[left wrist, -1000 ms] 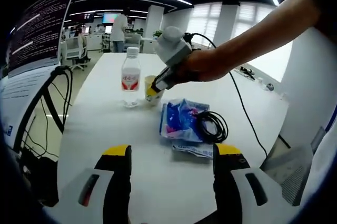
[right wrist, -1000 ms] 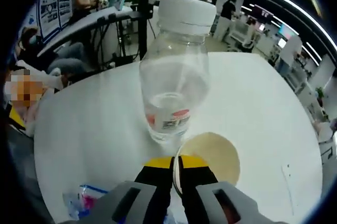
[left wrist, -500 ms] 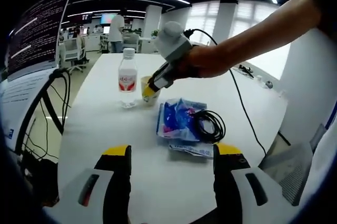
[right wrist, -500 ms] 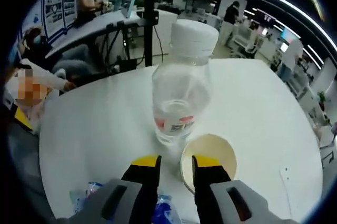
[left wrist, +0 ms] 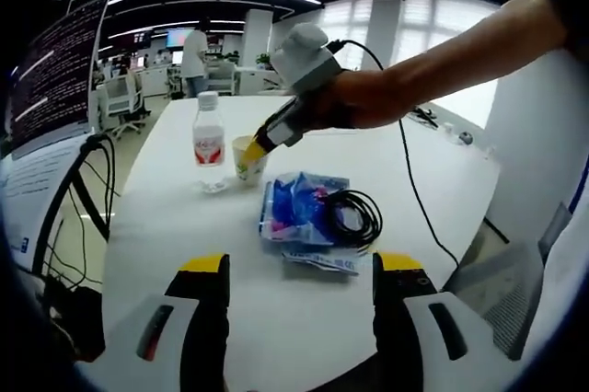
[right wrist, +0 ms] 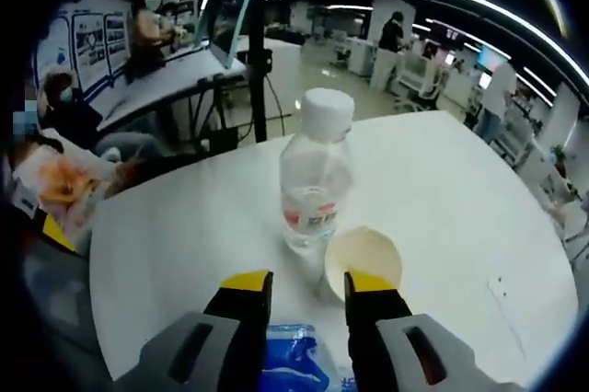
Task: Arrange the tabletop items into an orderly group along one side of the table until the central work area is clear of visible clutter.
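A clear water bottle with a red label and white cap stands upright on the white table. A pale paper cup sits right beside it. My right gripper, held by a person's hand, hovers just above the cup's rim. In the right gripper view the bottle and cup stand just beyond my right gripper, which is open and holds nothing. A blue plastic packet lies mid-table with a coiled black cable on it and a flat wrapper in front. My left gripper is open above the near edge.
A monitor and hanging cables stand off the table's left side. The right gripper's cord trails across the table's right half. The blue packet lies under the right gripper. Desks and people fill the background.
My right gripper was shut on the cup's rim; it has opened, let go and drawn back and up. The cup stays beside the bottle. The left view has pulled back slightly.
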Tool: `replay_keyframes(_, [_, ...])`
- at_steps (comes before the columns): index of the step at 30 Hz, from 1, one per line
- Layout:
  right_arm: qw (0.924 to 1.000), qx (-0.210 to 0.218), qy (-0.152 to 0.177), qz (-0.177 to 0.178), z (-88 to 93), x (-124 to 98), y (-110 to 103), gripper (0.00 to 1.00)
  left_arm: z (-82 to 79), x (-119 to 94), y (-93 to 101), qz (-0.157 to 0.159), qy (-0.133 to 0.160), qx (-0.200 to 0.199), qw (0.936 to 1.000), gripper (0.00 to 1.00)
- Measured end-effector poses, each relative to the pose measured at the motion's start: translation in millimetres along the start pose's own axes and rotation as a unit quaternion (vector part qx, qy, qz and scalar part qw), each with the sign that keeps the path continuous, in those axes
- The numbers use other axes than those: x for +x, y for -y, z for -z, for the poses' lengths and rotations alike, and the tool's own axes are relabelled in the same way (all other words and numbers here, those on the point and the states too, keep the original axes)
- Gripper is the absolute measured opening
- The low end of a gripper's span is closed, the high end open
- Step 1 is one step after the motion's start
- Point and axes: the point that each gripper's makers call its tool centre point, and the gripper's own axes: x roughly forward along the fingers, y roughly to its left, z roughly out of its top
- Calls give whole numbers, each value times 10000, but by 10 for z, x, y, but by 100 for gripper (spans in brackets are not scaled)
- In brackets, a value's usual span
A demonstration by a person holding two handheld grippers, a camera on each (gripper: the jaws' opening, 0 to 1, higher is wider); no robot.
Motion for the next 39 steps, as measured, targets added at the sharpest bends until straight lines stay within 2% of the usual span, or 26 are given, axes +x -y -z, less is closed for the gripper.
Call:
replay_keyframes(3, [9996, 248, 121, 26, 0, -118, -2, 34, 5, 2, 5, -7, 12, -42, 10000, 63])
replay_keyframes(7, [9991, 363, 212, 23, 23, -242, 15, 37, 25, -44, 63, -15, 12, -55, 10000, 63])
replay_keyframes(13, [9962, 784, 376, -75, 105, -404, 28, 47, 40, -18, 68, -1, -3, -27, 10000, 63])
replay_keyframes(15, [9960, 830, 320, -76, 192, -462, 59, 51, 48, -17, 61, 2, -4, -36, 10000, 63])
replay_keyframes(21, [9938, 1091, 211, -98, 462, -657, 150, 54, 86, -18, 97, 8, -4, -98, 10000, 63])
replay_keyframes(26, [9905, 1351, 252, -30, 634, -843, 197, 57, 100, -2, 142, 76, -24, -161, 9998, 63])
replay_keyframes(29, [9872, 1566, 304, -18, 759, -987, 150, 59, 107, 10, 165, 101, -41, -192, 9998, 62])
replay_keyframes(34, [9803, 1928, 407, 117, 971, -1111, 255, 57, 146, 45, 179, 154, -89, -278, 9995, 62])
replay_keyframes(38, [9776, 2057, 400, 174, 1098, -1269, 130, 55, 147, 57, 217, 185, -114, -315, 9993, 62])
replay_keyframes(39, [9761, 2123, 408, 210, 1188, -1307, 205, 54, 147, 65, 221, 194, -119, -320, 9992, 62])
